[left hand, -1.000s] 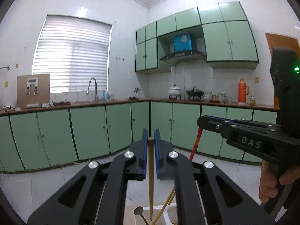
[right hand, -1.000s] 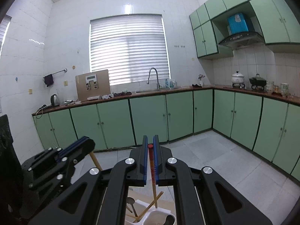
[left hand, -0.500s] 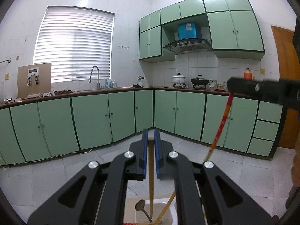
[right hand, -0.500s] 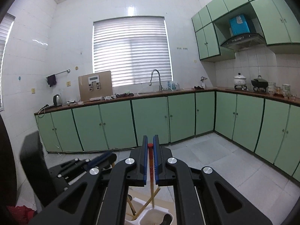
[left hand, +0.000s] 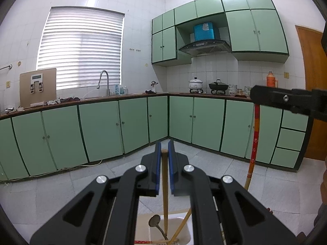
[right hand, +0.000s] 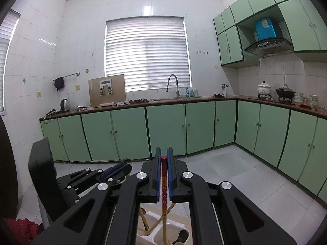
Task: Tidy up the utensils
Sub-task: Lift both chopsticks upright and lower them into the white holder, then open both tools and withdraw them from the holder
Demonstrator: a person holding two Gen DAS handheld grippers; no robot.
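**Two chopsticks held over the holder**

Change since a second ago: in the left wrist view the room sits higher in frame and more of the holder (left hand: 185, 227) shows below our jaws. The right gripper (left hand: 253, 94), then large and close at the right edge, now reaches in from that edge as a thin black bar.

Left gripper (left hand: 163, 153): jaws closed on a plain chopstick (left hand: 165, 194), upright, its lower end down inside the white holder.

Right gripper (right hand: 164, 155): jaws closed on a red chopstick (right hand: 164, 181), upright, red at the top and pale lower down, reaching into a holder compartment (right hand: 163, 234).

Also in the holder: a dark spoon (left hand: 155, 222) and a leaning chopstick (left hand: 181, 226); a second spoon (right hand: 180, 236) shows in the right view.

Hard to make out: our own jaws hide most of the holder in both views, and the frame cuts off its near edge. Which compartment each tip stands in, we cannot tell.

Room: the tiled floor (right hand: 235, 175) lies open ahead to the green cabinets (right hand: 163, 130). The left gripper (right hand: 114, 172) sits just beside the right one, low on its left.
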